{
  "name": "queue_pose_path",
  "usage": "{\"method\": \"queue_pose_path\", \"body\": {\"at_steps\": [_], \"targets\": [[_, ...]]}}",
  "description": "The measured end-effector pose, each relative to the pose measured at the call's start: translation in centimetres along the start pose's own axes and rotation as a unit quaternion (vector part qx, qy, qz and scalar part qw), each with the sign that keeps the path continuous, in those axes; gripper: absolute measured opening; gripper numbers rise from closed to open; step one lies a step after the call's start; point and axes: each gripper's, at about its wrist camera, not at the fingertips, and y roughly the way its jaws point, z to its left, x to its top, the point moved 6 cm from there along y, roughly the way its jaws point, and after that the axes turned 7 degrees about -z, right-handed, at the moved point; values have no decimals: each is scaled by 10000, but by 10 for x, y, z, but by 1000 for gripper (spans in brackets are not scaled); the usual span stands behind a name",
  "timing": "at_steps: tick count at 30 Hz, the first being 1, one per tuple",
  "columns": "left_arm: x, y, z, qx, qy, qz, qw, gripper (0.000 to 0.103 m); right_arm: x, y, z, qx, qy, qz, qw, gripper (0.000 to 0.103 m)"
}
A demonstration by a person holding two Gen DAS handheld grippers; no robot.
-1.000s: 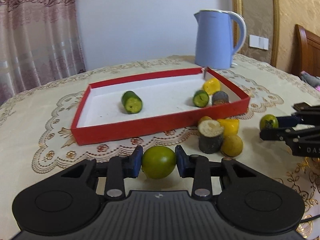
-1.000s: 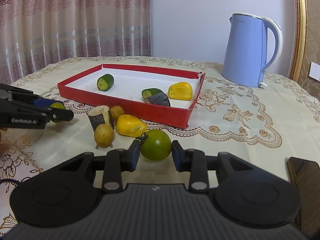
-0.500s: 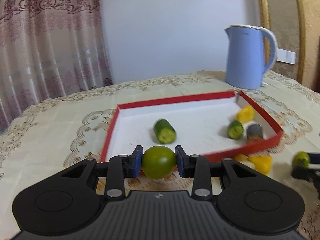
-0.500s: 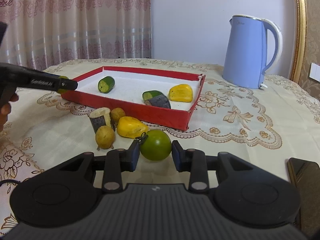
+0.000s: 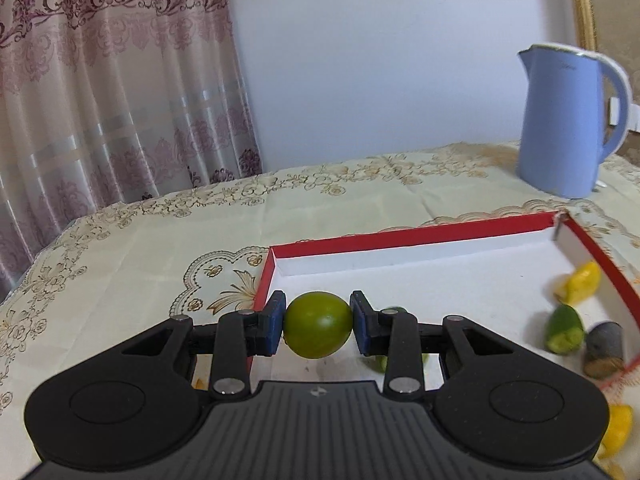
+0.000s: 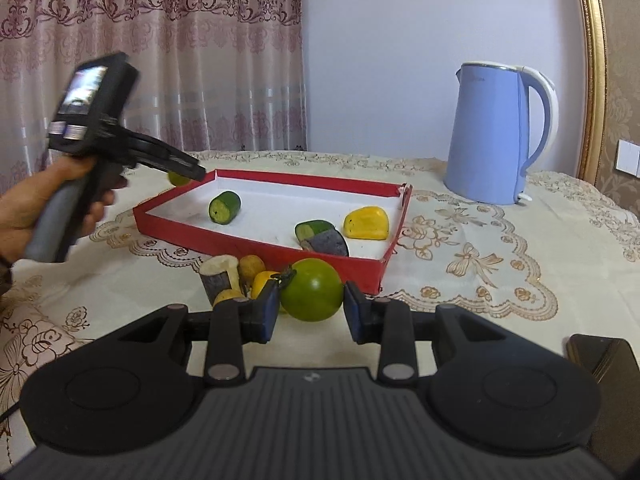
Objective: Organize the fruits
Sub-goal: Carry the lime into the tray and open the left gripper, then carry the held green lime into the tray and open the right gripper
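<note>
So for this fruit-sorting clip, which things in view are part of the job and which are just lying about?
Part of the job:
- left gripper, shut on a green fruit
- right gripper, around a second green fruit
- red tray
- loose pieces in front of the tray

Lying about:
- blue kettle
- dark phone-like object
- curtain

Left gripper (image 5: 318, 330) raised and clamped; right gripper (image 6: 311, 307) low, pads parted.

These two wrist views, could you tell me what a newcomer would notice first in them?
Probably the green fruit clamped in the left gripper, raised over the red tray's near-left corner. Next, a second green fruit between the right gripper's pads, before the tray, and the blue kettle behind.
</note>
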Motion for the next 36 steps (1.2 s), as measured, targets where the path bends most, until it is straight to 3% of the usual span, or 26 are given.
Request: {"method": "queue_pose_path", "body": {"at_steps": [12, 13, 17, 23, 28, 32, 33, 36], "targets": [[-4, 38, -12, 254, 78, 294, 9992, 34, -1, -5, 2, 8, 37, 2, 10000, 32], [-4, 38, -13, 257, 65, 332, 9991, 36, -1, -5, 2, 10, 39, 3, 10000, 32], [-1, 31, -13, 244, 17, 230, 9994, 59, -2, -4, 4, 16, 56, 42, 10000, 32], [-5, 8, -4, 315, -21, 97, 9995, 70, 0, -2, 7, 66, 76, 21, 9999, 32], [-25, -34, 17, 544, -660, 218, 9961, 71, 8, 8, 9, 118, -19, -2, 9999, 32], [-49, -80, 23, 563, -1365, 48, 9890, 87, 18, 15, 15, 187, -69, -91, 9998, 32], [-55, -88, 21, 625, -1432, -17, 9877, 87, 21, 16, 17, 194, -80, -112, 9997, 32], [-66, -95, 14, 845, -1207, -121, 9890, 87, 25, 16, 23, 217, -79, -170, 9996, 32]]}}
